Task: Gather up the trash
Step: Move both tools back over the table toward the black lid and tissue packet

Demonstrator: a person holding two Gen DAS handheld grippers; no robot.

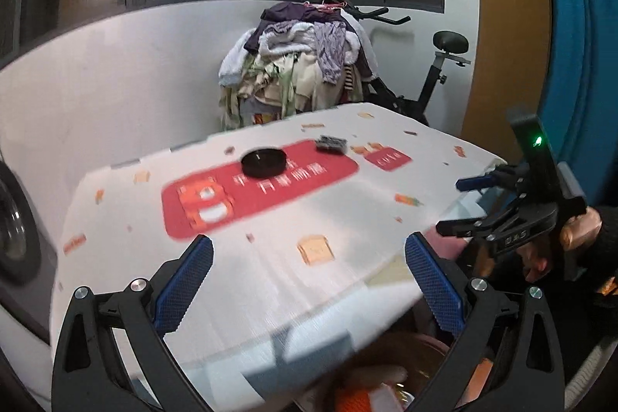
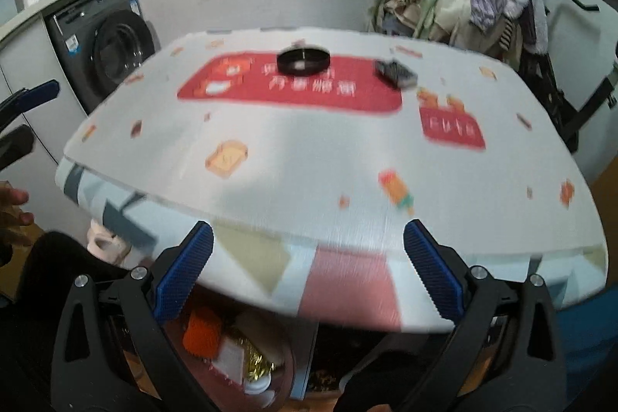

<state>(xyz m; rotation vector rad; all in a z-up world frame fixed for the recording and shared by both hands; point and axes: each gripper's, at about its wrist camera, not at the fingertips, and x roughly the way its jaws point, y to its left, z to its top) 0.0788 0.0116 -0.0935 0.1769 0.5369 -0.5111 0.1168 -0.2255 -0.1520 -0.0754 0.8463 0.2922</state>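
Laundry corner, table under a white printed foam sheet (image 2: 309, 149). Trash I can make out: a shallow black round lid (image 2: 304, 60) and a small dark crumpled wrapper (image 2: 396, 73), both far side, dead ahead and well apart from both tools. Left gripper (image 1: 309, 273) and right gripper (image 2: 308, 267) gape wide, empty. I judge the wrapper nearer my right, long axis unclear in the blur

Blurred print on the red panel (image 2: 289, 85) — nothing reads clearly.
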